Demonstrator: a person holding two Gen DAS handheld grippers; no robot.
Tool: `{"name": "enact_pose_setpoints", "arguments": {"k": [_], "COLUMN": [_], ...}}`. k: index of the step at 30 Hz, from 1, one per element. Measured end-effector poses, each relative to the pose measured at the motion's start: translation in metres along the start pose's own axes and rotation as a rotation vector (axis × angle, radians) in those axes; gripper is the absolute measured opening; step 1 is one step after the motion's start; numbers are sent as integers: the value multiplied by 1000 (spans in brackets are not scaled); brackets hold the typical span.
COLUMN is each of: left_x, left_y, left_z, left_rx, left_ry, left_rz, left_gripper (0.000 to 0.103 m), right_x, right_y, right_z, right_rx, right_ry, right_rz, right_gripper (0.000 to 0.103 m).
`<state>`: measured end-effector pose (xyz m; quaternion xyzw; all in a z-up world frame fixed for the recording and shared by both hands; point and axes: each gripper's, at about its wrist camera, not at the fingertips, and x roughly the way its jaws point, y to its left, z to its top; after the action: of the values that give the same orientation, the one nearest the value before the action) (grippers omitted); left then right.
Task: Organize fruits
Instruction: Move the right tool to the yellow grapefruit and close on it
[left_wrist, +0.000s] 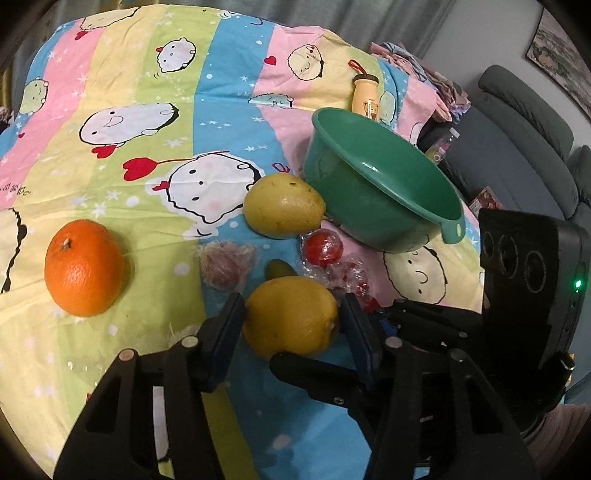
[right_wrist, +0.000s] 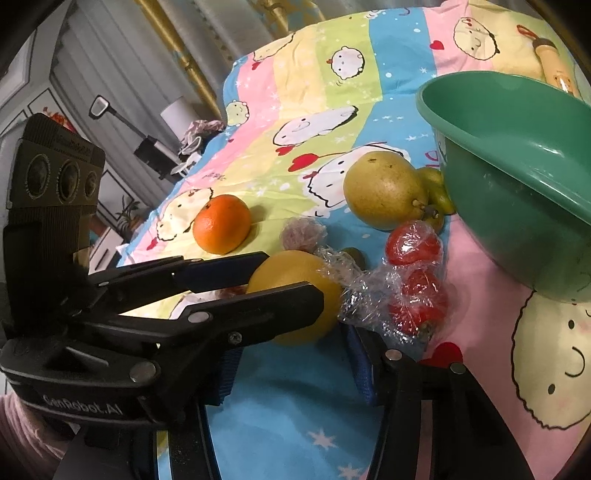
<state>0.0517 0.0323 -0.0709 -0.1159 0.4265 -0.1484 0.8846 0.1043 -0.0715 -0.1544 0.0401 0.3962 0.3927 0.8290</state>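
A yellow lemon (left_wrist: 290, 317) lies on the cartoon bedsheet (left_wrist: 155, 110), and both grippers meet on it. My left gripper (left_wrist: 291, 299) has a blue pad pressed on each side of it. In the right wrist view the left gripper (right_wrist: 293, 273) reaches in from the left onto the lemon (right_wrist: 291, 273). My right gripper (right_wrist: 291, 341) straddles the lemon's near end. One of its fingers (left_wrist: 314, 371) lies against the lemon's near side, and the other tip is hidden by plastic wrap. A green basin (left_wrist: 332, 173) stands tilted to the right.
An orange (left_wrist: 85, 267) sits apart on the left. A yellow-green pear (left_wrist: 282, 206), red fruits in clear wrap (left_wrist: 321, 247), a netted pinkish fruit (left_wrist: 227, 267) and a small green fruit (left_wrist: 280, 269) crowd behind the lemon. A yellow bottle (left_wrist: 365, 98) lies beyond the basin.
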Motion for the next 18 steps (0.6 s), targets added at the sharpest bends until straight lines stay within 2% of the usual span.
{"name": "enact_pose_setpoints", "arguments": {"k": [7,18], "left_x": [-23,-67], "left_y": [-21,-54], "left_z": [-8,2], "left_rx": [26,81], "left_ry": [-27,-103], "left_rz": [35,87], "left_gripper": [53,53], "right_x": [-19,-66], "right_y": [11,39], "right_z": [-6,-1], "right_rx": [-12,-53], "right_ry": [-28,-125], "right_rz": [33,67], "right_gripper": [53,53]}}
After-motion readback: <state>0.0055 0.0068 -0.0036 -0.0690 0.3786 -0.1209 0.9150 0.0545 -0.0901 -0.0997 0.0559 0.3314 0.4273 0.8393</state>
